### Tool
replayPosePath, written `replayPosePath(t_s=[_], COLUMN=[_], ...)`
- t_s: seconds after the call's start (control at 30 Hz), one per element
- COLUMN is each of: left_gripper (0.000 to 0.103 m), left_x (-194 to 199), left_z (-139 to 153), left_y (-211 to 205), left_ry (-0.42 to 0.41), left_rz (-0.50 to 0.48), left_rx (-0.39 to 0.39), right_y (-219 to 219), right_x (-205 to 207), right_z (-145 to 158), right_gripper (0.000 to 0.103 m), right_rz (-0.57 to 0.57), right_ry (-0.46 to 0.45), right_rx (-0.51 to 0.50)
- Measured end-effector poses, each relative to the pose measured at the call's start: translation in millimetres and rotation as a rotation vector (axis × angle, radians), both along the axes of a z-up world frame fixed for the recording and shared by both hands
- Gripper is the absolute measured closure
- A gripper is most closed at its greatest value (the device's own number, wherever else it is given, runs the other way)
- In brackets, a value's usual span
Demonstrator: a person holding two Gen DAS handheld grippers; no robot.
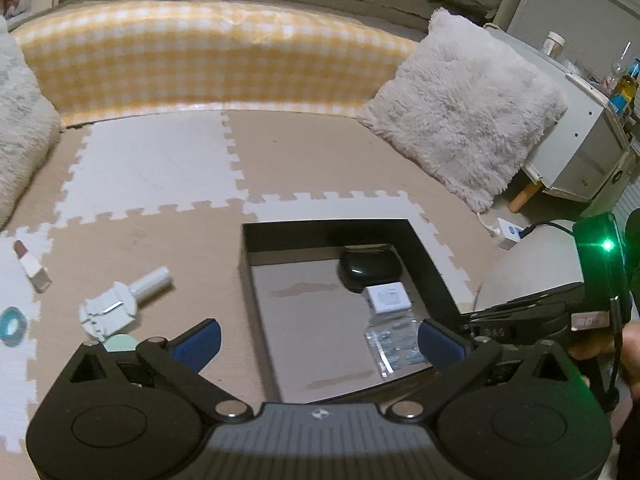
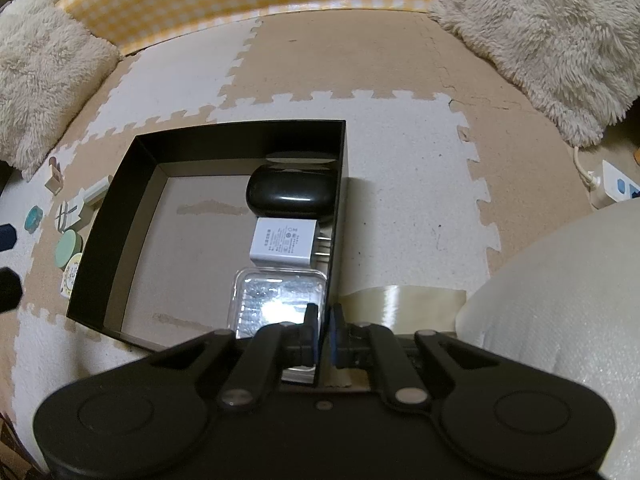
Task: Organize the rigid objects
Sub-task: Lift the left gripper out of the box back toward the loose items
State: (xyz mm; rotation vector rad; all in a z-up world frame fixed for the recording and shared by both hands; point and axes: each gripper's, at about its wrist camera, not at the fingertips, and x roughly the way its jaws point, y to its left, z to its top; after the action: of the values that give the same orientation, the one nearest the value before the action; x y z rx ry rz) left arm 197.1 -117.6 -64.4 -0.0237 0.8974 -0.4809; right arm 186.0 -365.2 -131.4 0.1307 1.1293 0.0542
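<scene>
A black open box sits on the foam mat. Along its right side lie a black oval case, a white charger plug and a clear plastic case. My right gripper is shut on the box's right wall near its front corner. My left gripper is open and empty above the box's front left part. Left of the box lie a white tool, a lipstick, a teal tape ring and a green round tin.
A yellow checked cushion edge bounds the mat at the back. Fluffy pillows lie at the right and left. A white power strip and a white cabinet stand at the right.
</scene>
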Motion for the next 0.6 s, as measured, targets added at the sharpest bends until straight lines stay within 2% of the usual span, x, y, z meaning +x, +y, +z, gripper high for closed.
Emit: replayPosePath(t_s=[0.27,0.6], left_gripper=[0.0,0.0], left_x=[2.6,23.8], left_z=[-3.4,-23.0], left_y=[26.8,73.9], left_ry=[-0.034,-0.057], left_rz=[0.028,0.167], left_rx=[0.044,0.085], right_y=[-0.3,1.5], right_x=[-0.1,-0.1], right_z=[-0.3,0.4], right_gripper=[0.097,0.097], right_rz=[0.001,0.008], right_ry=[0.0,0.002], right_rx=[-0.002,-0.014])
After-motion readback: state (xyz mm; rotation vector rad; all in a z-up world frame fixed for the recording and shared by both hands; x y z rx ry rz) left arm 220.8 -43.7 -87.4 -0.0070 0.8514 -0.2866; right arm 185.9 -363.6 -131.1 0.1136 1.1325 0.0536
